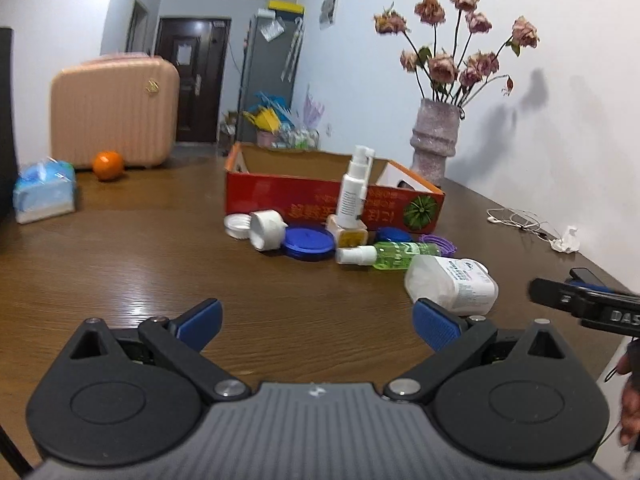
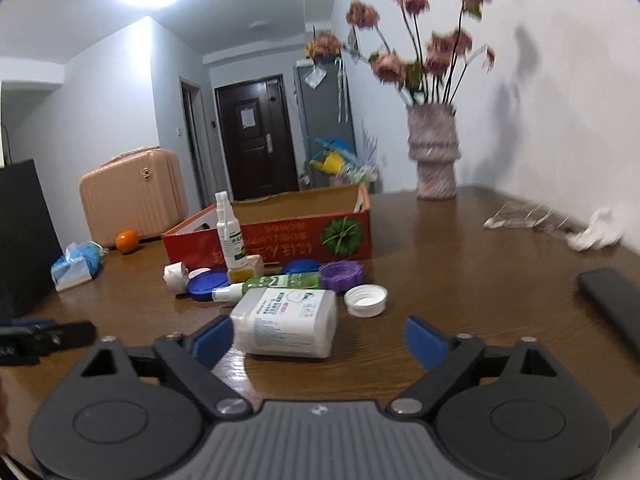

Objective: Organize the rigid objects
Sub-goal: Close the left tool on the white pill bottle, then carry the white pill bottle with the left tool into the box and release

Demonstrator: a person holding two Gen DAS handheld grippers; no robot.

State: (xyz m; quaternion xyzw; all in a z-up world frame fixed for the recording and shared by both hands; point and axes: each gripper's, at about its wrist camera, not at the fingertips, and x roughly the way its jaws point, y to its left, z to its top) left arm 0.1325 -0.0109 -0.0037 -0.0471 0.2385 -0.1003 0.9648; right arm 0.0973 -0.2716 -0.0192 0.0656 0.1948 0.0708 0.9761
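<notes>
A red cardboard box (image 1: 334,200) (image 2: 272,240) stands open on the brown table. In front of it are an upright white spray bottle (image 1: 354,188) (image 2: 230,232), a lying green spray bottle (image 1: 384,254) (image 2: 272,284), blue lids (image 1: 308,242) (image 2: 208,284), a purple lid (image 2: 342,274) and a white cap (image 2: 366,300). A wide white bottle (image 2: 286,322) (image 1: 452,284) lies on its side between the fingers of my right gripper (image 2: 318,340), close to the left pad and apart from the right one. That gripper is open. My left gripper (image 1: 316,324) is open over bare table.
A vase of dried flowers (image 1: 434,140) (image 2: 434,152) stands by the wall at the back right. An orange (image 1: 108,165), a tissue pack (image 1: 44,192) and a pink suitcase (image 1: 116,110) are at the left. Earphones (image 1: 520,222) and a black flat object (image 2: 612,300) lie at the right.
</notes>
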